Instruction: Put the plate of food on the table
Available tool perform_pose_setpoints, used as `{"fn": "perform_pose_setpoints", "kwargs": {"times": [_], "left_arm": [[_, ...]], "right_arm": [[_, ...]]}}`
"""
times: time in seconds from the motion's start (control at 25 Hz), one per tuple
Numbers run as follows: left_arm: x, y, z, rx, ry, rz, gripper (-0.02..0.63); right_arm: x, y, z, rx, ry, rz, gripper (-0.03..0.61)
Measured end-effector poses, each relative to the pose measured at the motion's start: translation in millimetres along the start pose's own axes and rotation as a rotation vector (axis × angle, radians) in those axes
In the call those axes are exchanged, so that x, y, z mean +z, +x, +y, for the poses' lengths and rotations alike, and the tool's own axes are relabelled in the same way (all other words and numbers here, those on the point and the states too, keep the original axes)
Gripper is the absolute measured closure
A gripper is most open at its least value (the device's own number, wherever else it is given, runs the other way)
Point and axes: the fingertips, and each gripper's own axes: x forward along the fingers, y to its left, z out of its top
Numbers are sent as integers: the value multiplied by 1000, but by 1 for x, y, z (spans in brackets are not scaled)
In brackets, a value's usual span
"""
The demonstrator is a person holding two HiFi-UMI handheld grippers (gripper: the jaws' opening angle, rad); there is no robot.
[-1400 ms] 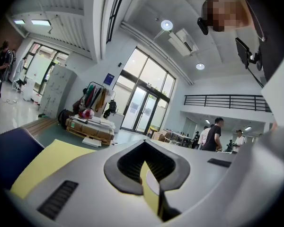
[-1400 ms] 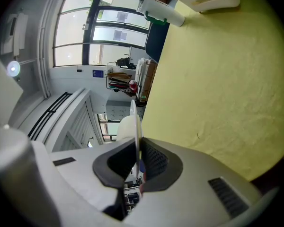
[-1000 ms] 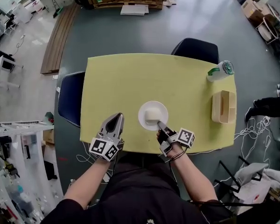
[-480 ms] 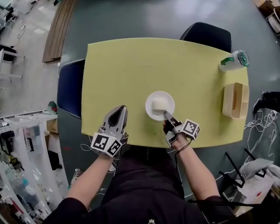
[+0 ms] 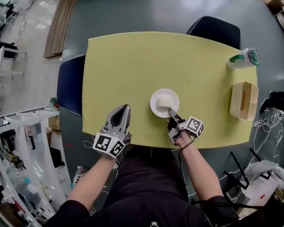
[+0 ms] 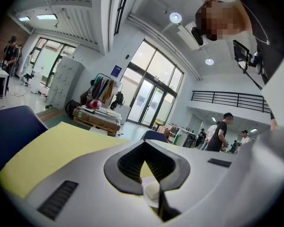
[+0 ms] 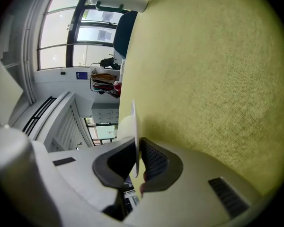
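- My right claw was closed on the near rim of the plate. The thin rim sat between its dark ribbed pads.
- My left claw was closed with nothing in it. It was off to the left of the plate, over the near edge of the worktop.
- The plate, with the food on it, was low over the near middle of the worktop. I could not tell if it touched yet.
- I held only one edge, so I thought the far side could dip and the food could slide off.
- If I let go too soon, the plate could drop and bang. If I pushed down at a tilt, the smooth rim could slip out of the pads.
- The plate was round, white and smooth, and it looked hard.
- The food was a pale block with soft corners.
- The worktop was yellow and flat, with a fine grain and round corners.
- The cup and the wooden box stood well apart on the right, so I did not think I would bump them.
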Motion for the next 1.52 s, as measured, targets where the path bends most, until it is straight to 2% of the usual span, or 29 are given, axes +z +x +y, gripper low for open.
{"fn": "perform_pose_setpoints", "kwargs": {"times": [0.84,1.12,1.52], "left_arm": [[-23,7,7,51,-16,41,606],[-30,7,9,57,-28,39,605],[-31,5,24,94,-28,40,605]], "right_arm": [[0,8,-16,-61,59,-4,548],[0,7,-18,-150,49,-27,546],[-1,4,-16,-360,-41,-56,509]]}}
